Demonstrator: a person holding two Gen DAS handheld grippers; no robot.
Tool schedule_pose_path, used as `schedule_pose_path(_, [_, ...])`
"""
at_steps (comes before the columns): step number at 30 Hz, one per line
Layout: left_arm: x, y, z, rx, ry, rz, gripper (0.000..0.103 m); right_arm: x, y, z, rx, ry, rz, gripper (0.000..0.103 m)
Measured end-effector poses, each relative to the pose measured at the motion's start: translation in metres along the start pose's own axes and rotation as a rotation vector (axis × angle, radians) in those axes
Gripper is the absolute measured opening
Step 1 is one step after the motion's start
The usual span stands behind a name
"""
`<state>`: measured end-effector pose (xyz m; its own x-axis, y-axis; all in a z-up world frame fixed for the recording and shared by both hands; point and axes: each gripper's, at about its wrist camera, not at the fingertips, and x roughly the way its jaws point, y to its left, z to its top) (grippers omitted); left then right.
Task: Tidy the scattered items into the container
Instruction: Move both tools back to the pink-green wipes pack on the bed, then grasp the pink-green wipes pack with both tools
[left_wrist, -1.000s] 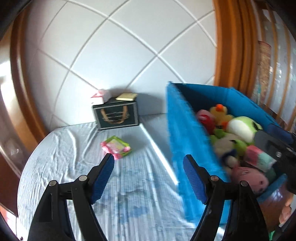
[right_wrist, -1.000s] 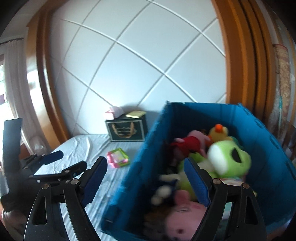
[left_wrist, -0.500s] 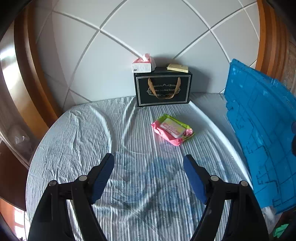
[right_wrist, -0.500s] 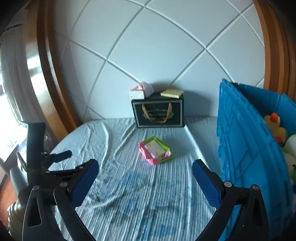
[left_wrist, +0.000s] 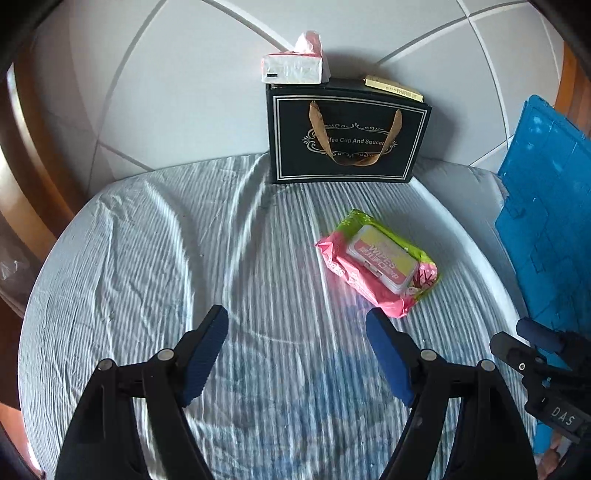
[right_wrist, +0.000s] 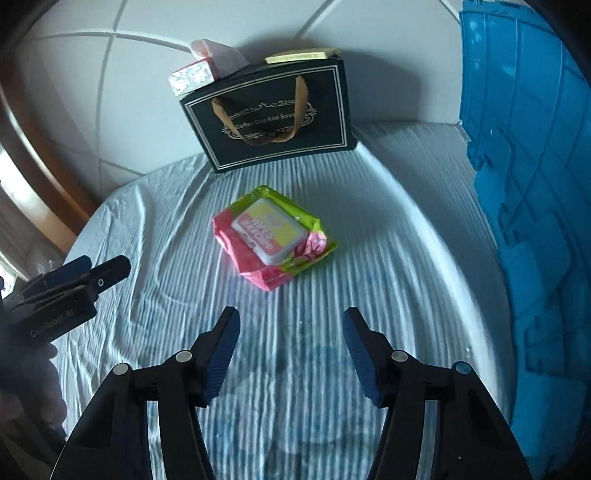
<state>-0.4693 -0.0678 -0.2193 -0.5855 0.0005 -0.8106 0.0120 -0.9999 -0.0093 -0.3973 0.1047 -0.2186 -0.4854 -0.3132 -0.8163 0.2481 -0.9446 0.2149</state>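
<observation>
Lying flat on the striped sheet of the bed (left_wrist: 147, 258) is a pack of wipes (left_wrist: 380, 260), pink and green with a yellow lid, roughly midway between the bed's far edge and the two tools. The left hand-held gripper (left_wrist: 295, 354) hangs above the sheet with its blue pads spread and nothing between them; the pack sits just past its right finger (left_wrist: 388, 354), apart from it. The right hand-held gripper (right_wrist: 290, 354) points down at the same stretch of sheet, the pack a little beyond its tips; its jaws have just been closing, yet they stand apart with only bare sheet between them. At the bed's far edge, against the white quilted headboard (left_wrist: 184, 92), stands a black gift bag (left_wrist: 347, 136) with brown handles, a tissue box (left_wrist: 291, 66) and a thin yellow box (left_wrist: 393, 88) on top of it. A blue crate (right_wrist: 535, 184) rises along the bed's right side.
</observation>
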Motion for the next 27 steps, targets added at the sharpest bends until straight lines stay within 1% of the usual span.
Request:
schedule_pose_path(2, [0.022, -0.002, 0.007, 0.010, 0.016, -0.011, 0.077, 0.013, -0.004, 0.008, 0.010, -0.009, -0.014, 0.059])
schedule_pose_path(4, [0.042, -0.003, 0.009, 0.000, 0.044, -0.038, 0.077, 0.027, -0.013, 0.018, 0.022, -0.010, -0.049, 0.058])
schedule_pose_path(6, [0.060, -0.007, 0.007, 0.008, 0.069, -0.052, 0.077, 0.041, -0.021, 0.030, 0.033, -0.003, -0.069, 0.049])
schedule_pose_path(7, [0.069, -0.010, 0.006, 0.017, 0.081, -0.048, 0.077, 0.048, -0.026, 0.037, 0.031, -0.004, -0.087, 0.042])
schedule_pose_path(8, [0.078, -0.013, 0.005, 0.025, 0.092, -0.049, 0.077, 0.058, -0.032, 0.044, 0.031, -0.009, -0.121, 0.042])
schedule_pose_path(10, [0.094, -0.016, 0.005, 0.029, 0.111, -0.054, 0.077, 0.078, -0.044, 0.056, 0.045, -0.002, -0.147, 0.042])
schedule_pose_path(12, [0.109, -0.018, 0.007, 0.026, 0.122, -0.053, 0.077, 0.097, -0.055, 0.062, 0.053, 0.010, -0.163, 0.042])
schedule_pose_path(15, [0.122, -0.018, 0.011, 0.010, 0.132, -0.065, 0.077, 0.123, -0.059, 0.067, 0.042, 0.040, -0.162, 0.042])
schedule_pose_path(19, [0.117, -0.011, 0.021, -0.014, 0.097, -0.068, 0.077, 0.142, -0.053, 0.061, 0.022, 0.092, -0.108, 0.042])
schedule_pose_path(21, [0.111, -0.008, 0.026, -0.022, 0.078, -0.061, 0.077, 0.143, -0.041, 0.052, 0.005, 0.126, -0.022, 0.042])
schedule_pose_path(24, [0.107, -0.004, 0.030, -0.032, 0.073, -0.037, 0.077, 0.146, -0.004, 0.030, -0.095, 0.201, 0.135, 0.042])
schedule_pose_path(25, [0.105, -0.003, 0.031, -0.036, 0.074, -0.040, 0.077, 0.144, 0.004, 0.025, -0.108, 0.205, 0.156, 0.042])
schedule_pose_path(27, [0.101, -0.005, 0.032, -0.030, 0.072, -0.061, 0.077, 0.138, 0.012, 0.020, -0.123, 0.180, 0.122, 0.042])
